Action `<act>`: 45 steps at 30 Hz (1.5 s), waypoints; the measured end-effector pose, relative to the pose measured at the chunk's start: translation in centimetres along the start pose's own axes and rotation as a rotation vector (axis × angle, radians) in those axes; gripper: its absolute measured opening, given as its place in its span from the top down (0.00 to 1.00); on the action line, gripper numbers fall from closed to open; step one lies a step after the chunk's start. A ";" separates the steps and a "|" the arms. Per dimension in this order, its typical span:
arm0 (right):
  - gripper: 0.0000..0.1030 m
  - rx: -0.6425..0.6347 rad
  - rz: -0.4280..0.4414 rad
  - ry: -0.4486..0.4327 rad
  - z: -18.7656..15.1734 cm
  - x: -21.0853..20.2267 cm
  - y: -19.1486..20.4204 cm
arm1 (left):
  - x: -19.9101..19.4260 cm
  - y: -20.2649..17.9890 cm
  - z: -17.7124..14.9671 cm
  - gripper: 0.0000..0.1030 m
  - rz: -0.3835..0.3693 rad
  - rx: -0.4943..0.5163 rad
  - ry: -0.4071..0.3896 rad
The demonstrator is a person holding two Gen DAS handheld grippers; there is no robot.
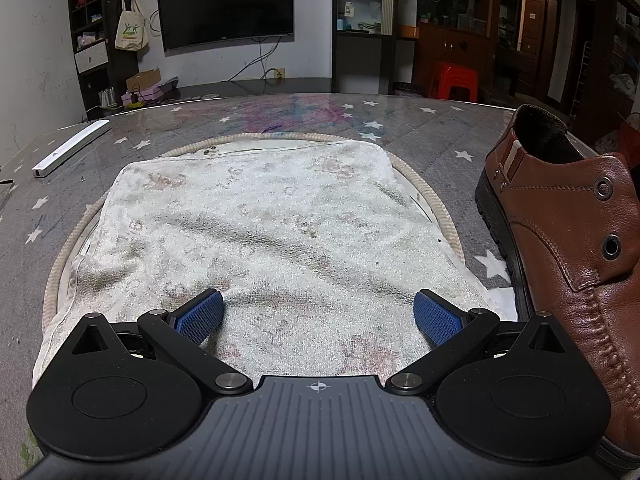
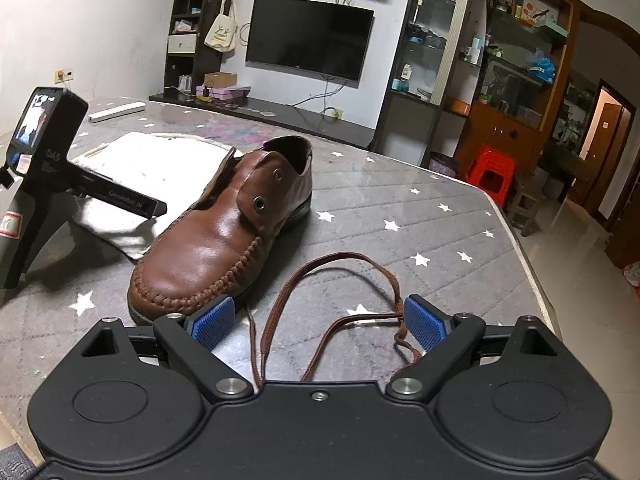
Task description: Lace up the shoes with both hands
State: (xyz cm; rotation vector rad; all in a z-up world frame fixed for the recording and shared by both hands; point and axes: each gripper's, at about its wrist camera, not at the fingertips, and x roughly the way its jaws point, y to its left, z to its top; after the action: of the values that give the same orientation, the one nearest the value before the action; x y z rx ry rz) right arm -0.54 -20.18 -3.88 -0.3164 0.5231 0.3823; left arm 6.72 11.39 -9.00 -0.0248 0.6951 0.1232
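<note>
Blue ribbed pads stand wide apart on both tools: the right gripper (image 2: 318, 322) hangs empty just above the loose brown shoelace (image 2: 340, 300), seemingly placed to pick it up, while the left gripper (image 1: 318, 314) hovers empty over the white towel (image 1: 256, 232). The brown leather shoe (image 2: 228, 232) rests unlaced on the star-patterned table (image 2: 400, 216) between them, eyelets bare, toe toward the right gripper.

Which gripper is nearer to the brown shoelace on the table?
Right. The right gripper is open with the shoelace lying loose between its fingers. The left gripper hangs open over the white towel, on the far side of the shoe.
</note>
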 end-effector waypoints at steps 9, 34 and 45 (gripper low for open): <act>0.09 -0.039 0.026 0.003 -0.3 -0.2 0.2 | 0.0 0.0 0.0 0.00 0.000 0.000 0.000; 0.09 -0.216 0.107 0.047 -0.5 0.4 -0.3 | -0.1 0.0 0.0 0.00 0.000 0.000 0.000; 0.69 -0.274 0.229 0.116 -0.9 2.1 2.2 | 0.0 0.0 0.0 0.00 0.000 0.000 0.000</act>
State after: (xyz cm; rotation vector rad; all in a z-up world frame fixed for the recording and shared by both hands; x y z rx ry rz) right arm -0.20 -18.00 -6.13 -0.5480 0.6242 0.6632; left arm 6.69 11.41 -9.00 -0.0246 0.6949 0.1234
